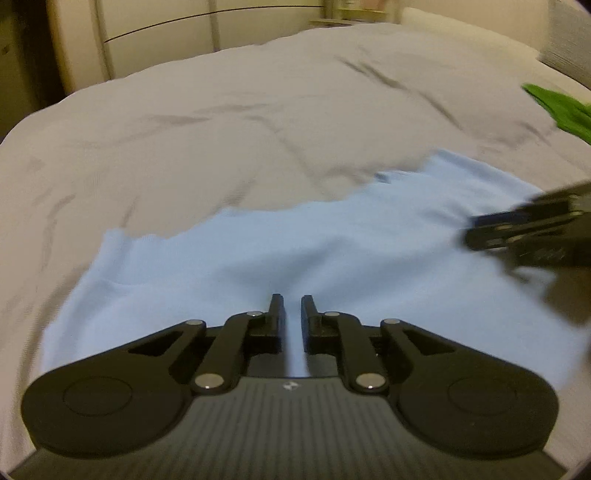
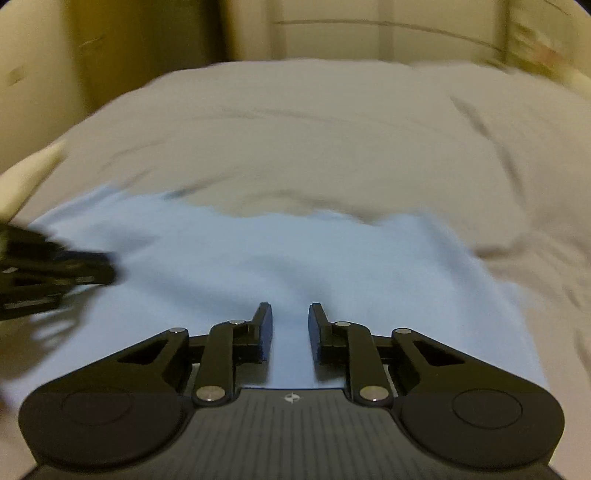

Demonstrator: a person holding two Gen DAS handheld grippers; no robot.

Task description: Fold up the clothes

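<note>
A light blue garment (image 1: 295,258) lies spread flat on the bed, its far edge ragged against the sheet; it also fills the lower half of the right wrist view (image 2: 295,258). My left gripper (image 1: 292,301) hovers just over the near part of the cloth. Its fingers stand a narrow gap apart, with only flat cloth showing between them. It appears blurred at the left edge of the right wrist view (image 2: 107,273). My right gripper (image 2: 290,308) is open a little wider over the same garment and holds nothing. It shows as a dark blur on the right (image 1: 476,230).
The bed's pale grey sheet (image 1: 221,129) is wrinkled and stretches far beyond the garment. A green piece of cloth (image 1: 557,109) lies at the far right. Cream wardrobe doors (image 1: 155,33) stand behind the bed. Both views are motion-blurred.
</note>
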